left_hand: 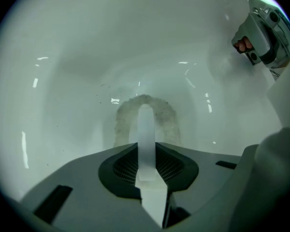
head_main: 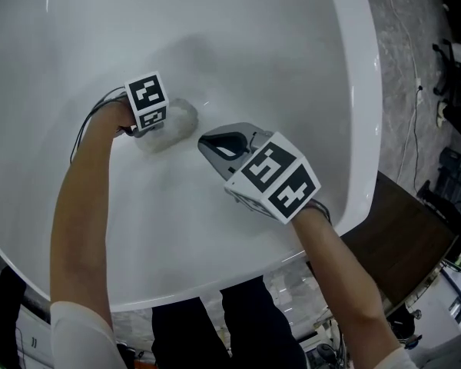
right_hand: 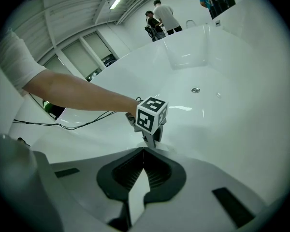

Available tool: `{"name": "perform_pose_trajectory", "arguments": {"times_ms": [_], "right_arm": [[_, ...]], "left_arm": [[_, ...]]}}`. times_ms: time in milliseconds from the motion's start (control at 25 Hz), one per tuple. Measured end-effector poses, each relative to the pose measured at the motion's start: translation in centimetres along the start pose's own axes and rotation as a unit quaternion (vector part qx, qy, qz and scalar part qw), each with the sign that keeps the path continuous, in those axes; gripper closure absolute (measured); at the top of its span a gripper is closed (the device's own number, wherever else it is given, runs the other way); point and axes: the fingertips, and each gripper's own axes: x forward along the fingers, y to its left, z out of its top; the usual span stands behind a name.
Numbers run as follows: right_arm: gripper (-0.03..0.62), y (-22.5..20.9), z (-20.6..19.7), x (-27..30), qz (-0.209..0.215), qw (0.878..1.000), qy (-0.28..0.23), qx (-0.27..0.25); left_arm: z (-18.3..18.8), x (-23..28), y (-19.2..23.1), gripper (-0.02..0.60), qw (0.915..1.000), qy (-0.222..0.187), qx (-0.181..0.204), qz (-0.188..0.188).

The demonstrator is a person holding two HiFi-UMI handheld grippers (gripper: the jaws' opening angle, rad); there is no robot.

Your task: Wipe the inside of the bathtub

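The white bathtub (head_main: 292, 44) fills the head view, and both grippers are down inside it. My left gripper (head_main: 160, 126) is shut on a greyish wiping cloth (head_main: 177, 120) and presses it against the tub's curved inner wall. In the left gripper view the cloth (left_hand: 169, 120) bulges around the tip of the left gripper (left_hand: 145, 111). My right gripper (head_main: 209, 146) hovers just to the right of the cloth, shut with nothing in it. In the right gripper view the right gripper (right_hand: 144, 151) points at the left gripper's marker cube (right_hand: 151, 114).
The tub's drain (right_hand: 195, 90) lies on the floor beyond the left gripper. The tub rim (head_main: 363, 91) runs down the right side, with a dark brown surface (head_main: 399, 237) and cables outside it. People (right_hand: 162, 16) stand far beyond the tub.
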Motion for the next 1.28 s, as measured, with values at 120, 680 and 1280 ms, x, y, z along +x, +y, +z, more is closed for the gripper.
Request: {"name": "perform_pose_trajectory", "arguments": {"times_ms": [120, 680, 1280], "right_arm": [[0.576, 0.0, -0.1, -0.9, -0.006, 1.000, -0.001, -0.003], [0.576, 0.8, 0.8, -2.7, -0.003, 0.999, -0.032, -0.023], [0.576, 0.4, 0.5, -5.2, -0.013, 0.999, -0.049, -0.012]], "left_arm": [[1.0, 0.4, 0.5, 0.494, 1.0000, 0.002, 0.004, 0.005], [6.5, 0.9, 0.7, 0.494, 0.9995, 0.004, 0.030, 0.010], [10.8, -0.3, -2.4, 0.491, 0.9972, -0.002, 0.072, 0.018]]}}
